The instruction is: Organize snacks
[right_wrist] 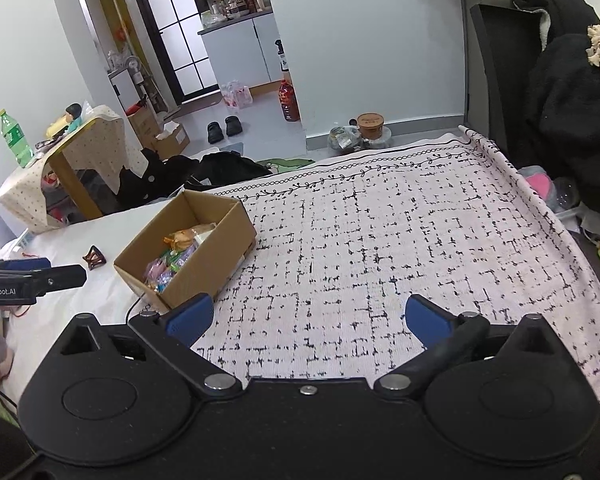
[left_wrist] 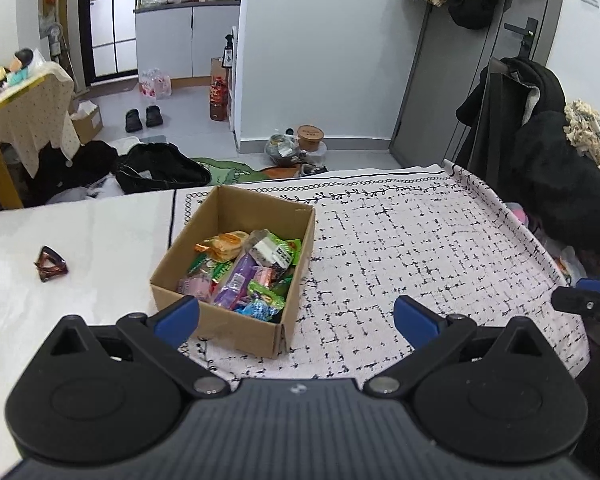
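Note:
An open cardboard box (left_wrist: 236,216) (right_wrist: 220,236) stands on the table at the left edge of a black-and-white patterned cloth (left_wrist: 420,248) (right_wrist: 380,240). Several bright snack packets (left_wrist: 244,276) (right_wrist: 172,260) lie inside it. My left gripper (left_wrist: 296,320) is open and empty, held above the box's near end, its blue fingertips (left_wrist: 178,318) wide apart. My right gripper (right_wrist: 308,320) is open too, with nothing between its fingers, over bare cloth to the right of the box. Each gripper shows at the other view's edge: the right one (left_wrist: 588,300), the left one (right_wrist: 40,276).
A small dark red-brown hair clip (left_wrist: 51,265) (right_wrist: 94,258) lies on the white tabletop left of the box. A chair draped in dark clothes (left_wrist: 540,152) (right_wrist: 560,100) stands at the table's far right corner. Bags and clothes lie on the floor beyond the far edge.

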Demonstrator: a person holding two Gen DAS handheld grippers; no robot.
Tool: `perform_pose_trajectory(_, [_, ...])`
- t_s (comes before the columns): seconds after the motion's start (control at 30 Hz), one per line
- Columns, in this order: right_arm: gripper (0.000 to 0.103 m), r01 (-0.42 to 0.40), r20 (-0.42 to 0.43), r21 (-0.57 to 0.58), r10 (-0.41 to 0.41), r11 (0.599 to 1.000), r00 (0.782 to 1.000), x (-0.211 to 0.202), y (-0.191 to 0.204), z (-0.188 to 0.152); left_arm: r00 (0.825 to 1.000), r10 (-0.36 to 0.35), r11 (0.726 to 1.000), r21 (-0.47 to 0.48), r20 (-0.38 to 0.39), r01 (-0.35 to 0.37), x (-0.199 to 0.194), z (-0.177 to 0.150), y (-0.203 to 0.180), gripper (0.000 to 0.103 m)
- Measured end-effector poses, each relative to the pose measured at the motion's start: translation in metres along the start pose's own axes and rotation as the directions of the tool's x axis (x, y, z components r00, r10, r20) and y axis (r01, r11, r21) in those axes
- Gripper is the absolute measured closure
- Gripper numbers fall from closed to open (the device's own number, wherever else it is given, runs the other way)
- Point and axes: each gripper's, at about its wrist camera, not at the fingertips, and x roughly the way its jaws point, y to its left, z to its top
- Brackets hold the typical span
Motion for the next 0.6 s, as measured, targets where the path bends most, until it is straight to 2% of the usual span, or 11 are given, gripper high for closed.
perform_pose_trajectory(0.17, [0.0,0.009,0.008,0.002,-0.009,1.0,1.0,-0.014,-0.003,-0.004,1.0,0.006,0.999,0.042,-0.005,-0.006,-0.013,-0.003,-0.006,0.0])
perform_pose_trajectory(0.6, [0.0,0.016,-0.007,-0.046,-0.016,0.999,1.0,-0.043,0.005,-0.022,1.0,0.02,0.999,0.033,-0.019,-0.02,-0.045,-0.022,-0.019,0.0])
